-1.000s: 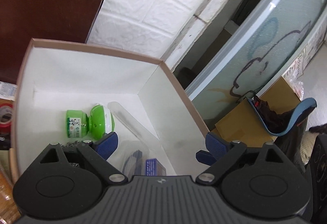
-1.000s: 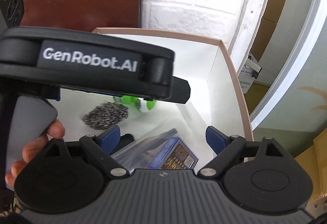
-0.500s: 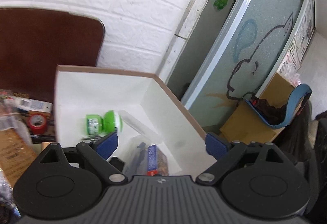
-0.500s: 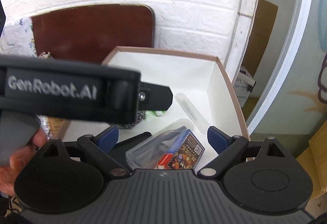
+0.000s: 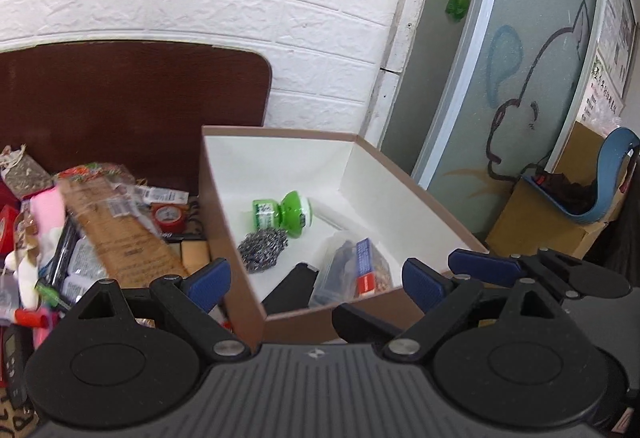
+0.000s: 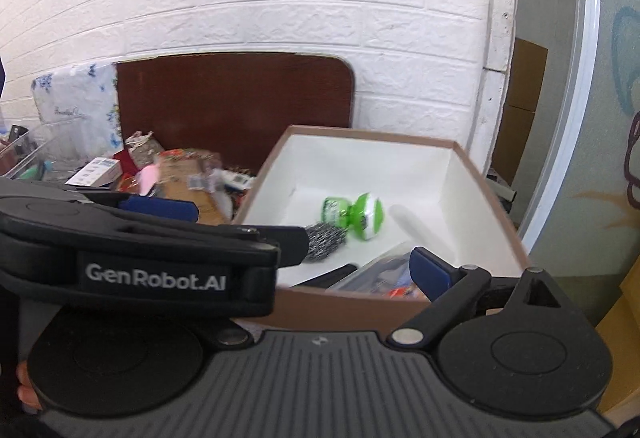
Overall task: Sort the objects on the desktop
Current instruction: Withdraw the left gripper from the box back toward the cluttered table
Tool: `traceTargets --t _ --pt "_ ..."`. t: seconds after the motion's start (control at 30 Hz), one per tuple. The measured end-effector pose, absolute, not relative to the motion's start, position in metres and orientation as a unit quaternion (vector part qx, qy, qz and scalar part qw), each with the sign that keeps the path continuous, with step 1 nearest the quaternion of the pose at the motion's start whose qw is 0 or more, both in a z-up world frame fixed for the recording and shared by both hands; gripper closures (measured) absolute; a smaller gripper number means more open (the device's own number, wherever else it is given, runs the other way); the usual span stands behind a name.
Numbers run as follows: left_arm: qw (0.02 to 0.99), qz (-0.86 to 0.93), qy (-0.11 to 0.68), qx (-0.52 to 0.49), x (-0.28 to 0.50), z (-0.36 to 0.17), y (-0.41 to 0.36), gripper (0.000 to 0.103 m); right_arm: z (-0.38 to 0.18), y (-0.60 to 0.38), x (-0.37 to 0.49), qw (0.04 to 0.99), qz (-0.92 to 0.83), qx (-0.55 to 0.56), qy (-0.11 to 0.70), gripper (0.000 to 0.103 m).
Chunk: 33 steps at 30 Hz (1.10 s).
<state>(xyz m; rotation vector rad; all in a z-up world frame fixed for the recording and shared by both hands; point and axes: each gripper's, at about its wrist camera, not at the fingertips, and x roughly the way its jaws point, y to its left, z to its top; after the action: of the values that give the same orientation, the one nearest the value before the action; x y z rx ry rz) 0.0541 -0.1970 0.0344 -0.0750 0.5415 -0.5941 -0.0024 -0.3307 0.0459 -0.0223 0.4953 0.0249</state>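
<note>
Left wrist view: white-lined cardboard box (image 5: 280, 162) is seen ahead, holding a green bottle (image 5: 282, 213), a steel scourer (image 5: 262, 248) and a plastic-wrapped card pack (image 5: 356, 270).
Left gripper (image 5: 316, 280): fingers spread wide, nothing held.
Unsorted pile (image 5: 104, 226): left of the box on the bench.
Right wrist view: right gripper (image 6: 304, 258); one finger is hidden by the left tool, so its spread cannot be told.
Next pick: one loose item should be singled out and approached from above.
</note>
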Motion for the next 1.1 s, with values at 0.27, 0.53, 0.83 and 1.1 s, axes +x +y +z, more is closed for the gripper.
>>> traceTargets --t 0.27,0.53,0.83,1.1 --pt "0.933 -0.253 0.253 -0.041 0.029 0.022 -0.164 0.008 0.025 -0.310 -0.013 0.969 0.012 0.023 0.247 0.008" --pt "0.938 -0.224 0.260 -0.044 0.010 0.012 -0.135 0.008 0.010 -0.284 -0.021 0.968 0.025 0.033 0.249 0.008" --pt "0.943 -0.175 0.279 -0.042 0.004 0.001 -0.095 0.008 -0.006 -0.238 -0.014 0.959 0.076 0.021 0.272 0.008" --pt "0.943 -0.141 0.295 -0.063 0.007 -0.007 -0.060 0.008 -0.012 -0.196 -0.008 0.951 0.118 0.001 0.286 0.008"
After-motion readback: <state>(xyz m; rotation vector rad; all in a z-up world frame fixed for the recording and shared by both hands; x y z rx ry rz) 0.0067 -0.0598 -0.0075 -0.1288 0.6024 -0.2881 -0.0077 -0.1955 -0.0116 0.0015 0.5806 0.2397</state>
